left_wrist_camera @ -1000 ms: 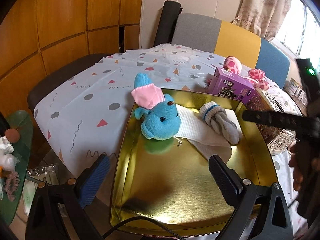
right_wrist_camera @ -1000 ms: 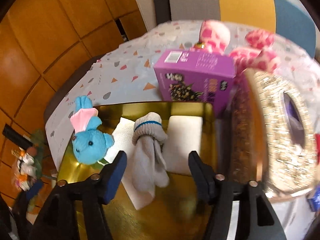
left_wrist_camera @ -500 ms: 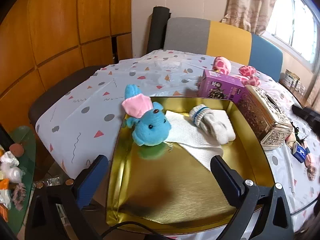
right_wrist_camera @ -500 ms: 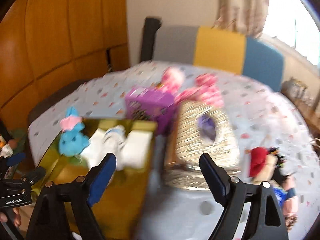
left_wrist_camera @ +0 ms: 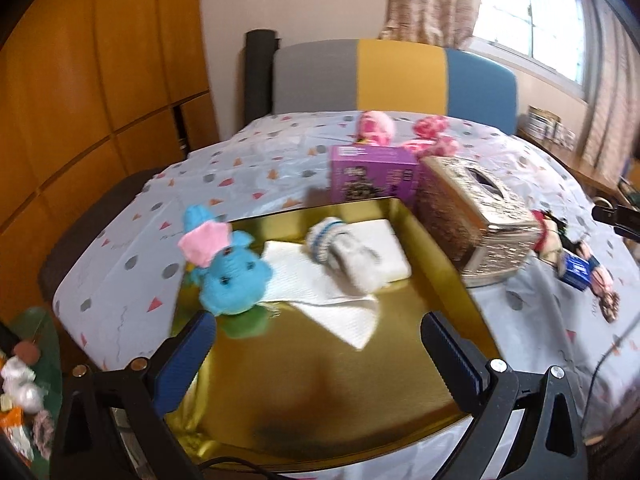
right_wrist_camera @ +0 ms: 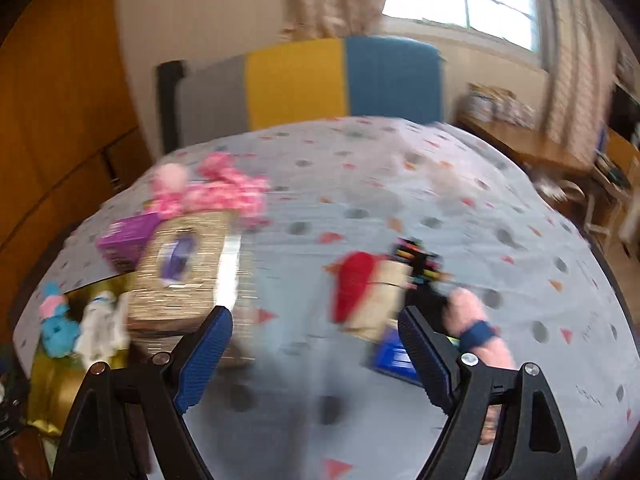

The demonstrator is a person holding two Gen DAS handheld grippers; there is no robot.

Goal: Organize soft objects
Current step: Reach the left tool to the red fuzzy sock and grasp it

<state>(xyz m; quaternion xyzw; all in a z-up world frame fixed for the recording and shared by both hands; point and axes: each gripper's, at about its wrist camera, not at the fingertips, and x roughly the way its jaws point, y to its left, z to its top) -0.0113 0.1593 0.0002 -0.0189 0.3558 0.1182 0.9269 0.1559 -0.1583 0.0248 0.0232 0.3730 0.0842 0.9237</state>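
The right gripper (right_wrist_camera: 314,354) has its jaws wide apart w/ nothing between them; they have just been opening. It hangs over bare tablecloth (right_wrist_camera: 360,168). Just past its right finger lies a doll (right_wrist_camera: 372,292) w/ a red cap and a dark wristband, near the table's right edge (the picture is blurry, so small bits are hard to tell). To its left sit the shiny tissue box (right_wrist_camera: 188,272) and the purple box (right_wrist_camera: 128,236), w/ a pink plush (right_wrist_camera: 216,192) behind them.

The left gripper (left_wrist_camera: 318,354) is also wide apart and empty, over the front of the gold tray (left_wrist_camera: 320,400). Farther in, at the tray's back left, lies the blue plush (left_wrist_camera: 232,280). The grey sock (left_wrist_camera: 348,252) rests on white paper towels (left_wrist_camera: 320,292) toward the back right corner.
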